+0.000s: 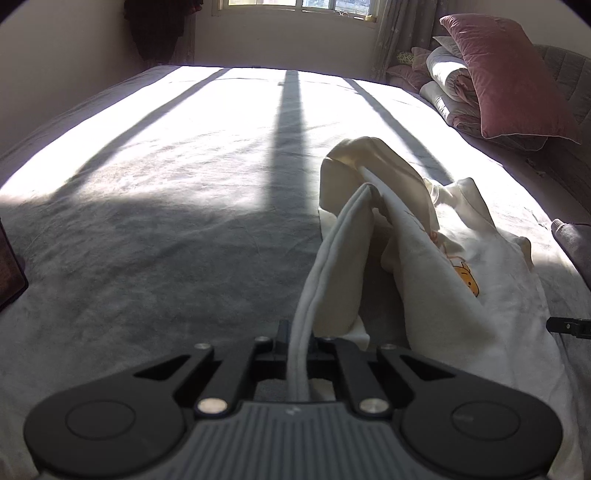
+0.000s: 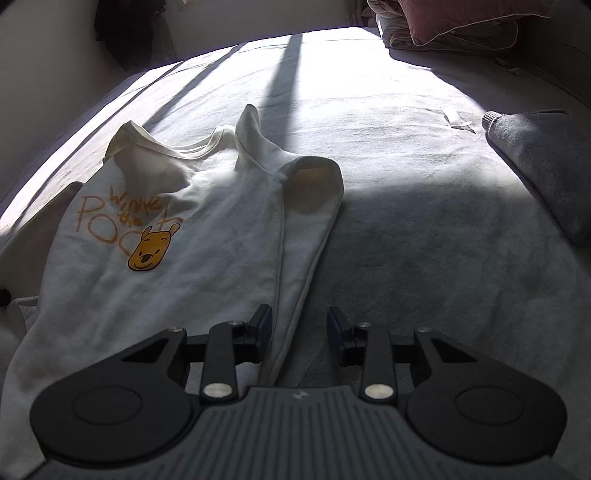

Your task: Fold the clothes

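- Left gripper (image 1: 297, 341) clamps the cream sweatshirt (image 1: 424, 280) hem, fabric rising ahead of it.
- Right gripper (image 2: 300, 323) narrowly parted, sleeve (image 2: 306, 229) edge between unpressed pads.

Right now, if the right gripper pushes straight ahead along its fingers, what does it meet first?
Probably the white sweatshirt's sleeve, lying between the open right gripper fingers; then the bed. Depth is unclear.

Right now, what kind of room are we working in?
Most likely a bedroom. The cream sweatshirt lies on a wide bed with a grey cover, a pink pillow and folded quilt are stacked at one end, and a window sits behind.
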### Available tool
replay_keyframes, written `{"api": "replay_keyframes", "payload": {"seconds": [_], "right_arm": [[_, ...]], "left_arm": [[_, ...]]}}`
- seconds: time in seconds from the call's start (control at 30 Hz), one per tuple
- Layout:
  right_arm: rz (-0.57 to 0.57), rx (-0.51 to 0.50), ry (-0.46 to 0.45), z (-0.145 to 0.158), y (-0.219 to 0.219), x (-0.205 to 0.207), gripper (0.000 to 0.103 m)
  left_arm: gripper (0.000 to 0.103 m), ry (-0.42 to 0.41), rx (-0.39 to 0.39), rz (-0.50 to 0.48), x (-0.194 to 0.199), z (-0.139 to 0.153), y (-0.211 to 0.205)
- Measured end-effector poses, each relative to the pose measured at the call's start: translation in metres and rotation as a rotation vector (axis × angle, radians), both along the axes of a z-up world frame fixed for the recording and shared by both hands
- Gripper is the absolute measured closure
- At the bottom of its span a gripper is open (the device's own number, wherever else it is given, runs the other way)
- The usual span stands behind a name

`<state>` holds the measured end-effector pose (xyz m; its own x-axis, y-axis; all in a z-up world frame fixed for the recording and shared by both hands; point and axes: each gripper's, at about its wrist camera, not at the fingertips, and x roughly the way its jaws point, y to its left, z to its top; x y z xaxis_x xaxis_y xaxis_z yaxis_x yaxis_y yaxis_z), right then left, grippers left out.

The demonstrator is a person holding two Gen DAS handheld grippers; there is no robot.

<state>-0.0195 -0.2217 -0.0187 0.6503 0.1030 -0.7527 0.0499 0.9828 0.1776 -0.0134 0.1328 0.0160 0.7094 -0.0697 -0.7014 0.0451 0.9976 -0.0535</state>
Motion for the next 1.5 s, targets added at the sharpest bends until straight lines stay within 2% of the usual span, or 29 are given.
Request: {"api": "replay_keyframes", "payload": {"seconds": [0.17, 0.27, 0.4, 0.5, 0.57, 0.63, 0.73, 1.03, 1.1, 1.13, 1.17, 1.27, 1.5], "right_arm": [[-0.001, 0.015, 0.008, 0.002, -0.002, -0.001, 0.077], [-0.008, 0.011, 0.011, 0.003, -0.003, 0.0, 0.078], [-0.011, 0.012, 0.012, 0.002, -0.003, 0.0, 0.078], [-0.007, 0.004, 0.017, 0.0, -0.001, 0.001, 0.078], [-0.011, 0.003, 0.021, 0.0, -0.001, 0.001, 0.078], [-0.01, 0.001, 0.023, -0.001, -0.001, 0.001, 0.078], [-0.009, -0.003, 0.025, -0.002, 0.0, 0.002, 0.076], [0.02, -0.052, 0.027, -0.007, 0.011, 0.003, 0.073], [0.028, -0.057, 0.026, -0.007, 0.013, 0.003, 0.076], [0.033, -0.056, 0.026, -0.007, 0.013, 0.003, 0.081], [0.035, -0.045, 0.028, -0.006, 0.013, 0.003, 0.09], [0.032, -0.035, 0.023, -0.004, 0.014, 0.002, 0.096], [0.016, -0.046, -0.017, 0.006, 0.015, -0.003, 0.098]], "left_arm": [[0.099, -0.081, 0.084, 0.097, 0.001, 0.014, 0.017], [0.099, -0.115, 0.127, 0.156, 0.002, 0.019, 0.027], [0.097, -0.092, 0.117, 0.173, 0.006, 0.016, 0.034], [0.094, -0.077, 0.138, 0.165, 0.005, 0.012, 0.029], [0.084, -0.076, 0.147, 0.156, 0.004, 0.011, 0.026], [0.064, -0.075, 0.139, 0.137, 0.002, 0.01, 0.023], [0.061, -0.07, 0.132, 0.115, 0.0, 0.009, 0.018], [0.058, -0.065, 0.124, 0.075, -0.001, 0.006, 0.005], [0.058, -0.065, 0.127, 0.07, -0.001, 0.005, 0.002], [0.058, -0.064, 0.127, 0.065, -0.001, 0.005, 0.0], [0.058, -0.064, 0.127, 0.062, -0.001, 0.005, -0.001], [0.058, -0.065, 0.13, 0.056, -0.001, 0.005, -0.006], [0.058, -0.069, 0.131, 0.051, -0.001, 0.006, -0.01]]}}
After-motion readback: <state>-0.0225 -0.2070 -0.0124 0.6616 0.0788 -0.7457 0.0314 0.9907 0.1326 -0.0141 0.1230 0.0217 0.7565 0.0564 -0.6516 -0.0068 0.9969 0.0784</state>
